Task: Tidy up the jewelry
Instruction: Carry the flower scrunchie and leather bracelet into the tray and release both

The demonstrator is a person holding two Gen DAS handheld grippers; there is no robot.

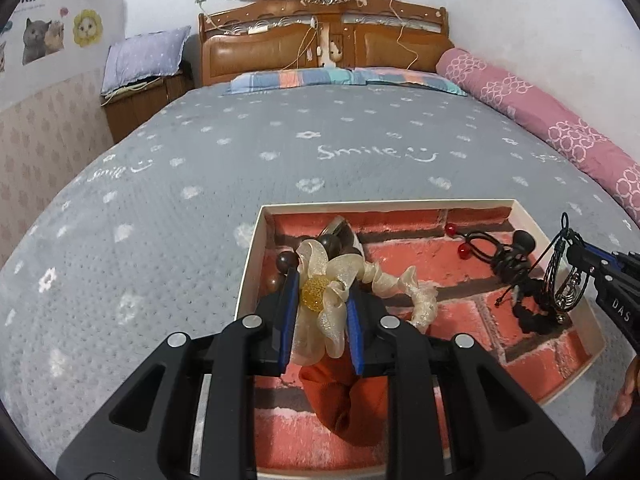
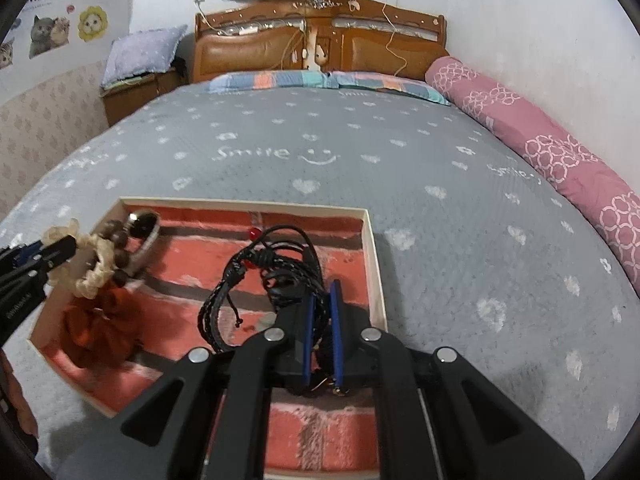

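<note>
We worked over shallow brick-print box (image 1: 516, 205) on grey bed (image 1: 200, 168).

Left tongs (image 1: 323, 300) clenched on cream ribbon scrunchie (image 1: 320, 276), its tail trailing into box, likely for sorting.

Right tongs (image 2: 321, 334) pinched shut on black cord bracelet (image 2: 224, 304), loops dangling above box floor.

Wooden beads (image 2: 116, 240), orange scrunchie (image 2: 100, 320), red-bead hair tie (image 1: 472, 240) lay inside box.

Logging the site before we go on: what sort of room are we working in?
A home bedroom, it seems: a bed with a grey bedspread, a carved wooden headboard with pillows, and a rolled pink quilt along the wall.
</note>
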